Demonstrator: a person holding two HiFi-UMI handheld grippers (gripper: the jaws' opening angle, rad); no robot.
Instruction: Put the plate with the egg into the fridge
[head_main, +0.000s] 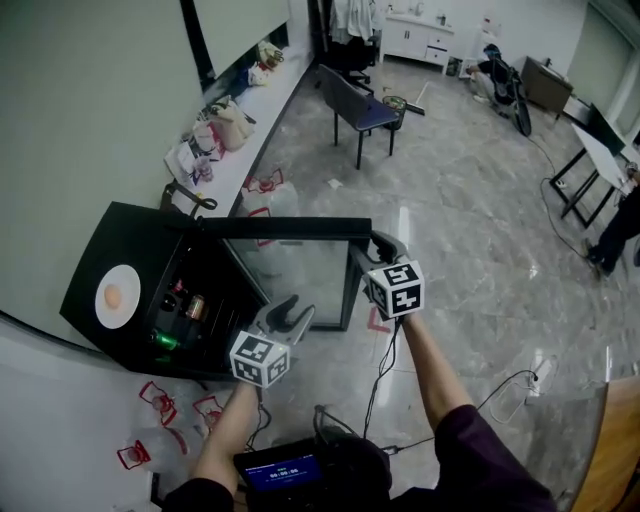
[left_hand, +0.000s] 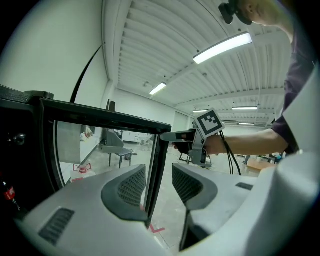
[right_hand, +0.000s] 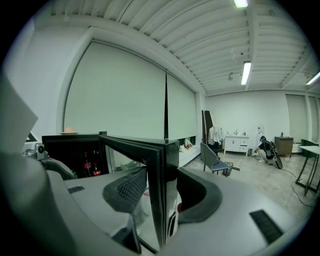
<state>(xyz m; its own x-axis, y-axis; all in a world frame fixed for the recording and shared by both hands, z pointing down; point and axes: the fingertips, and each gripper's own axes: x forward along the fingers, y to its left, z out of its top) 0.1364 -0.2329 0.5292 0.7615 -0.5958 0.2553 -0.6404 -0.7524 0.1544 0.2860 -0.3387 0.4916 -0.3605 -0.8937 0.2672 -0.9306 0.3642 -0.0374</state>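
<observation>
Head view: fridge (head_main: 150, 235) interior dark, its bottles (head_main: 188, 303) too small for me to identify; screen (head_main: 285, 471) text illegible; my elbows cut by the lower edge. Right gripper view: door (right_hand: 159, 150) edge conceals one pad of my right tongs (right_hand: 162, 189).

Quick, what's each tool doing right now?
Left tool: open, holding nothing.
Right tool: closed on the fridge door edge.
</observation>
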